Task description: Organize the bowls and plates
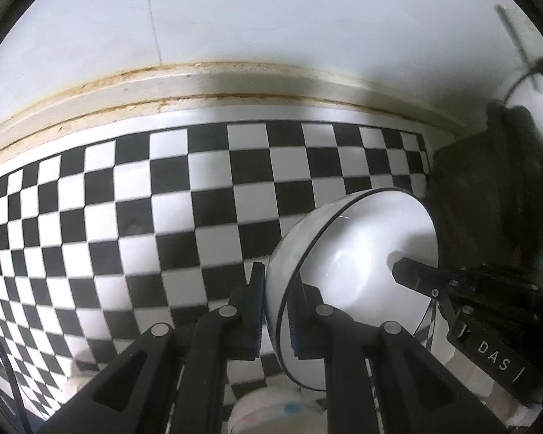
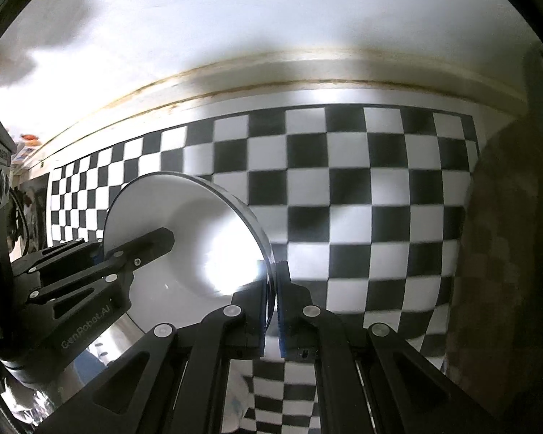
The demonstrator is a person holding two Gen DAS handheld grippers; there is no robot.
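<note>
Bowl (image 1: 351,271): white, dark-rimmed, held tilted on edge above the checkered desk (image 1: 163,199), opening turned toward the right side. Left hand-held gripper (image 1: 276,311): fingers pinched across the near rim, one pad outside the wall, one inside. Right hand-held gripper (image 2: 271,307): fingers pressed onto the opposite rim of the same bowl (image 2: 184,238), wall between the pads; from the left wrist view, tip visible reaching into the opening. Below and nearer the cameras: pale, blurred objects, not identifiable. Beyond the bowl: dark round object (image 1: 496,195) at the right edge of the checkered surface, identity unclear; then a stained ledge (image 1: 235,83) and white wall. Step in hand, as judged: two-handed carry of one bowl toward its place. Next move calls for level rim, matched travel of both grips, release only once seated.
</note>
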